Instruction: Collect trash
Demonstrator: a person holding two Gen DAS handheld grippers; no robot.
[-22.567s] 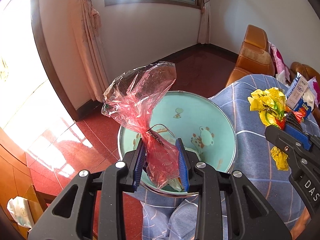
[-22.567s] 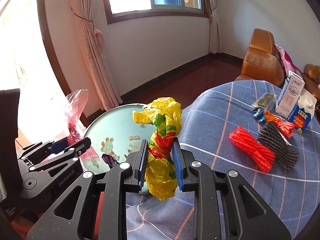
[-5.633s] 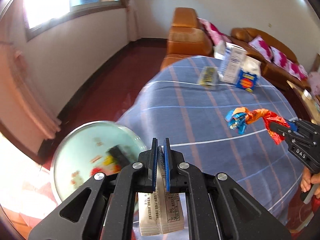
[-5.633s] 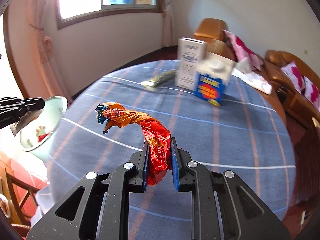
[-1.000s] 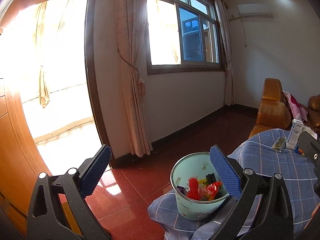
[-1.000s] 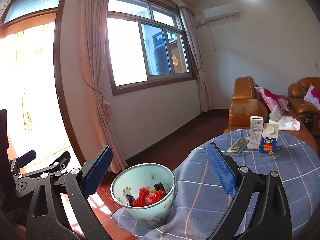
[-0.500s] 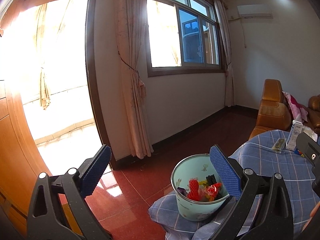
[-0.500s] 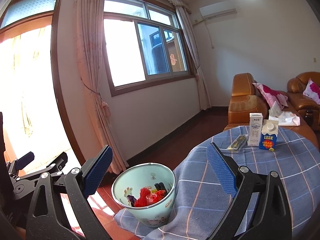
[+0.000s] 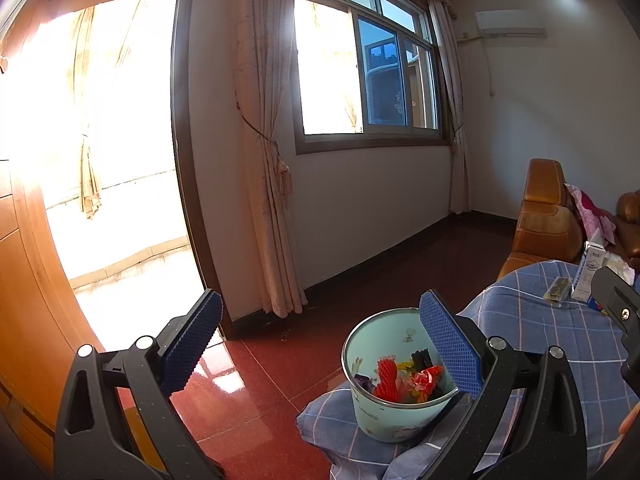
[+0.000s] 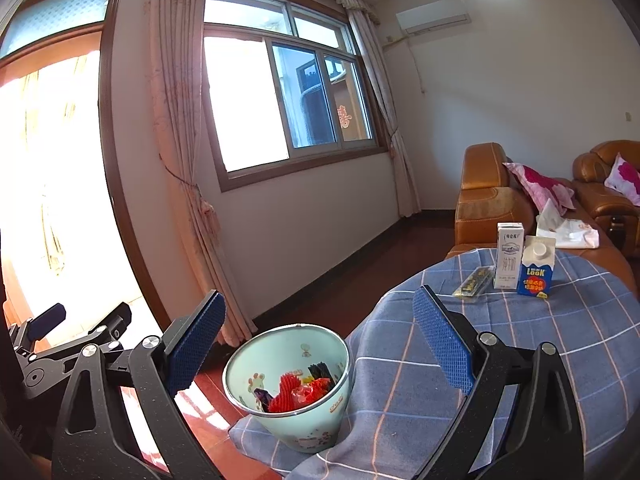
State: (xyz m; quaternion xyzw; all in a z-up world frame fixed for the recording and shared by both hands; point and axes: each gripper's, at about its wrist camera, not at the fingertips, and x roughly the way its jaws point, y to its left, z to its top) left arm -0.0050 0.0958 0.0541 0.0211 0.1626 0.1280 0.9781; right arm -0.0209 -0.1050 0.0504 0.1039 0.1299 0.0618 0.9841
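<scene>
While both claws hang spread wide and empty, the trash sits gathered in the pale green bucket (image 10: 294,380), a smooth round tub with small cartoon prints and a thin shiny rim, low in the centre of the right wrist view. It rests in a fold of the blue checked tablecloth (image 10: 540,344), soft woven cotton crossed by pale lines. Inside lie a ribbed red net sleeve (image 10: 285,394), crinkled red-orange foil beside it, and a black ribbed piece (image 10: 319,371) behind; deeper scraps are too tangled to tell apart.

The right gripper (image 10: 320,344) shows two matte black arms tipped with knobbly blue pads (image 10: 196,346), well apart, framing the bucket. The left gripper (image 9: 320,344) stands the same way, its right pad (image 9: 448,350) overlapping the bucket's near rim in the left wrist view.

Five or so seconds back, the left claw pinched a flat printed paper and the right one a twisted orange wrapper; now neither holds anything, and both views look from farther back. Against half a second ago, hardly anything has shifted.

At the right edge of the left wrist view, the other gripper's black body hides part of the white carton (image 9: 591,270). In the right wrist view that carton (image 10: 509,256) and a blue carton (image 10: 536,266) stand upright, touching, with a flat clear packet (image 10: 474,280) just beside them.
</scene>
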